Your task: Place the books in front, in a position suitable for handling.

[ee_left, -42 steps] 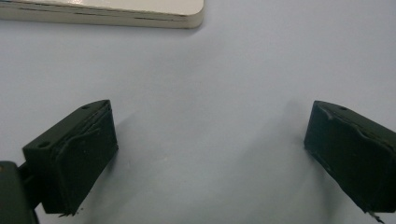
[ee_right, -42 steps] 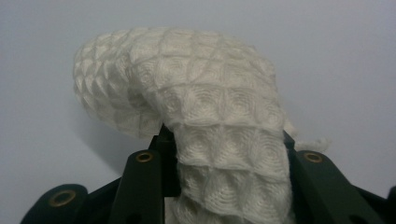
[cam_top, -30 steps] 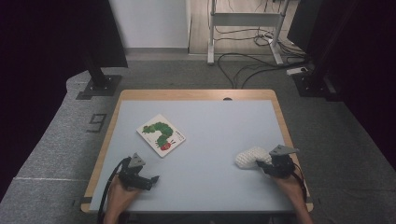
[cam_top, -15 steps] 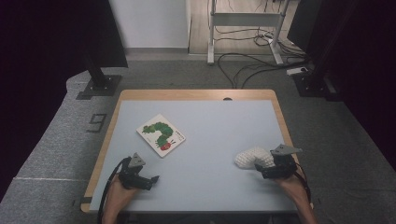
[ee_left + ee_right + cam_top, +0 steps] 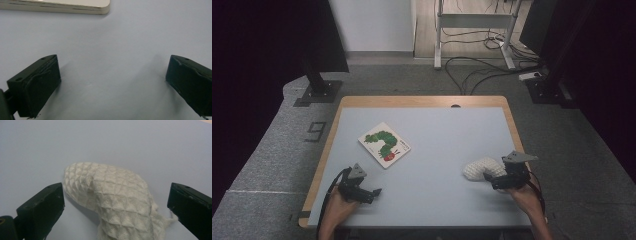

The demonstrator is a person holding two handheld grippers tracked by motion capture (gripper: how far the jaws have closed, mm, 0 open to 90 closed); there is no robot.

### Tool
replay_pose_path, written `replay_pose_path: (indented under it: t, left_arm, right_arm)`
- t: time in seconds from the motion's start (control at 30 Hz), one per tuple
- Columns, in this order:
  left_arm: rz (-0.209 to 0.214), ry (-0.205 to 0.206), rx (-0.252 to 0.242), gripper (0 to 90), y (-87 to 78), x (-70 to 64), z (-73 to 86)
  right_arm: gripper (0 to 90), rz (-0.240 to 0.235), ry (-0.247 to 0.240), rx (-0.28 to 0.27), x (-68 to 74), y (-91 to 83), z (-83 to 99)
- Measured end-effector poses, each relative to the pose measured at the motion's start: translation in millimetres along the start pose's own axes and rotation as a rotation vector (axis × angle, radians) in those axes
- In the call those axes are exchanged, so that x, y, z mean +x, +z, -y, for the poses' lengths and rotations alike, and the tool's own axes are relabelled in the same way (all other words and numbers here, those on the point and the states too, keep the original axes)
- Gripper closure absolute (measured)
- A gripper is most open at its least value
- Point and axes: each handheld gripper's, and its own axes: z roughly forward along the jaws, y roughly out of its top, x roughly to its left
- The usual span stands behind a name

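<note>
A white knitted cloth lies folded near the table's right front. My right gripper sits just behind it, open, its jaws spread to either side of the cloth without touching it. A board book with a green caterpillar on its cover lies left of the middle. My left gripper rests low at the front left, open with nothing between its jaws. The book's thick edge shows ahead of the left gripper.
The pale blue table top has a wooden rim. Beyond the table are a black stand base, a metal frame with cables on the floor, and a "9" marked on the carpet.
</note>
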Motion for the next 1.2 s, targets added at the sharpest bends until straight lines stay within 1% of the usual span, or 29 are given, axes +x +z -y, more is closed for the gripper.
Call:
replay_pose_path:
  t: [0.07,0.2,0.33,0.37,0.4,0.47,0.53,0.57,0.6,0.63,0.7,0.87,0.9,1.0,1.1,1.2]
  left_arm:
    - [-0.003,-0.007,-0.005,0.0,-1.8,4.6,-1.9]
    - [0.013,-0.021,-0.030,0.0,-7.1,14.0,-9.5]
    - [0.002,-0.013,-0.030,0.0,-11.0,24.3,-23.1]
    - [0.002,-0.013,-0.030,0.0,-11.0,24.3,-23.1]
    - [-0.018,0.001,-0.025,0.0,-12.1,28.1,-30.5]
    - [-0.032,0.010,-0.025,0.0,-12.1,31.5,-37.5]
    - [-0.034,0.019,-0.018,0.0,-11.4,35.9,-45.1]
    - [-0.037,0.022,-0.023,0.0,-10.6,38.1,-47.7]
    - [-0.029,0.024,-0.022,0.0,-9.7,40.9,-50.5]
    - [-0.029,0.024,-0.022,0.0,-9.7,40.9,-50.5]
    - [-0.047,0.037,-0.014,0.0,-5.8,47.1,-59.0]
    - [-0.059,0.063,0.008,0.0,0.5,55.8,-74.8]
    - [-0.063,0.063,0.007,0.0,1.6,57.3,-77.0]
    - [-0.061,0.069,0.015,0.0,5.3,63.9,-85.1]
    - [-0.062,0.073,0.021,0.0,9.3,70.6,-91.3]
    - [-0.060,0.076,0.045,0.0,15.5,77.9,-96.3]
  right_arm:
    - [0.9,-0.002,-0.002,0.000,0.8,0.7,-0.8]
    - [1.6,-0.002,-0.006,-0.009,4.0,0.4,-4.8]
    - [2.1,-0.010,-0.018,-0.021,9.4,-0.2,-11.6]
    - [2.1,-0.010,-0.018,-0.021,9.4,-0.2,-11.6]
    - [2.6,-0.017,-0.030,-0.028,12.6,0.3,-14.5]
    - [2.9,-0.020,-0.038,-0.027,15.1,1.2,-16.5]
    - [3.3,-0.027,-0.042,-0.026,17.9,3.1,-17.9]
    - [3.4,-0.031,-0.045,-0.023,18.7,4.2,-18.0]
    - [3.6,-0.032,-0.048,-0.023,19.6,5.6,-17.9]
    - [3.6,-0.032,-0.048,-0.023,19.6,5.6,-17.9]
    - [4.0,-0.040,-0.049,-0.015,22.2,8.7,-17.4]
    - [3.9,-0.048,-0.059,-0.014,29.1,11.7,-19.4]
    - [3.9,-0.051,-0.065,-0.017,30.3,11.8,-20.5]
    - [3.9,-0.062,-0.063,-0.027,34.1,11.7,-23.5]
    - [3.9,-0.073,-0.077,-0.030,37.6,13.4,-25.5]
    - [4.1,-0.085,-0.082,-0.023,41.7,17.3,-26.9]
